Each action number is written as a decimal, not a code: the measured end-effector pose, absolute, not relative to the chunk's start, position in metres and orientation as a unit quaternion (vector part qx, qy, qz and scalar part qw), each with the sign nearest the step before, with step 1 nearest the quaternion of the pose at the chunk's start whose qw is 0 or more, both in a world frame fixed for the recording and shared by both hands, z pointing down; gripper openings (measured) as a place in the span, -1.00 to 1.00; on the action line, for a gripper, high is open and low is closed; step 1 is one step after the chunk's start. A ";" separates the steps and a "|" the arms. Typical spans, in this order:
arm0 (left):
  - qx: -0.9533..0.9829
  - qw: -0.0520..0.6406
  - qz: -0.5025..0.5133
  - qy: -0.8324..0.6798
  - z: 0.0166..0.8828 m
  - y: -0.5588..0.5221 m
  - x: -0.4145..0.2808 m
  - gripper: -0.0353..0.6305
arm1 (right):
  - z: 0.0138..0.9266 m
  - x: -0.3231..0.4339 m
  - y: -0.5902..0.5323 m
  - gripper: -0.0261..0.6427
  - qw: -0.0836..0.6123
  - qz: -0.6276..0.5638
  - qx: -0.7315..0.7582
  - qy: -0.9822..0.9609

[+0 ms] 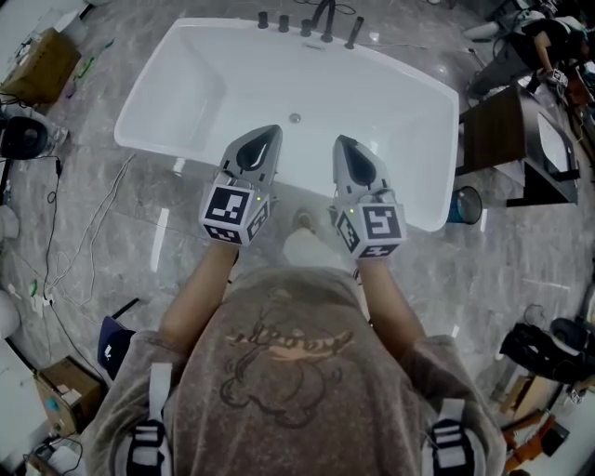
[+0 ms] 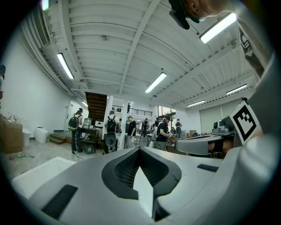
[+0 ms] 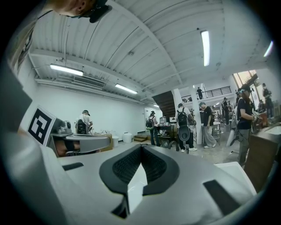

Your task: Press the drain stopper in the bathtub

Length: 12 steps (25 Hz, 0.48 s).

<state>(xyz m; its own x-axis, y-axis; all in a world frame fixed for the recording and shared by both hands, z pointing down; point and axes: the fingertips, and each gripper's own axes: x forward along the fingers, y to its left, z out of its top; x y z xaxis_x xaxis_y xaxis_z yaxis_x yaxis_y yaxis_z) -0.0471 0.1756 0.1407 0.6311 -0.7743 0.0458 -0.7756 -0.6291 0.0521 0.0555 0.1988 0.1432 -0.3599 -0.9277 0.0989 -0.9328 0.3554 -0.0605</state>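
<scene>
We look down on a grey marble floor point(image 1: 121, 214) with a white bathtub point(image 1: 186, 84) standing on it. The tub is the largest vessel here. Its basin is bare and dry-looking, and it holds only the drain stopper point(image 1: 295, 118), a small round metal disc set in the tub floor near the middle. A row of dark taps point(image 1: 307, 23) stands on the far rim.

To the right of the tub is a dark wooden cabinet point(image 1: 493, 139). A brown cardboard box point(image 1: 42, 63) sits at the far left, and we cannot tell what it holds. A small blue bucket point(image 1: 468, 204) sits by the tub's near right corner, and its contents are also unclear.

We hold both grippers side by side over the near rim of the tub, well short of the stopper and apart from it. The left gripper point(image 1: 265, 139) has its jaws brought together at the tips, with nothing between them. The right gripper point(image 1: 347, 147) is the same, with jaws closed tip to tip and holding nothing. Each one carries its marker cube point(image 1: 232, 212) at the end nearer to us.
</scene>
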 end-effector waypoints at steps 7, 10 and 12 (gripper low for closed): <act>0.896 0.031 0.010 -0.443 0.138 0.106 -0.027 -0.89 | 0.141 0.071 0.129 -0.92 0.027 0.055 0.548 -0.834; 0.891 0.030 0.008 -0.453 0.136 0.081 -0.017 -0.89 | 0.141 0.080 0.104 -0.92 0.030 0.055 0.537 -0.841; 0.887 0.031 0.007 -0.460 0.137 0.064 -0.010 -0.89 | 0.142 0.086 0.088 -0.92 0.033 0.054 0.531 -0.845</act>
<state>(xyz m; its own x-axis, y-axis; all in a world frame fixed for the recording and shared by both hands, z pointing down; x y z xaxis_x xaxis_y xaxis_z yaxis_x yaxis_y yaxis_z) -0.0105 0.0641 0.1371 0.5761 -0.8164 0.0406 -0.8172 -0.5743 0.0482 0.0856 0.0876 0.1421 -0.4340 -0.8938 0.1127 -0.9009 0.4304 -0.0563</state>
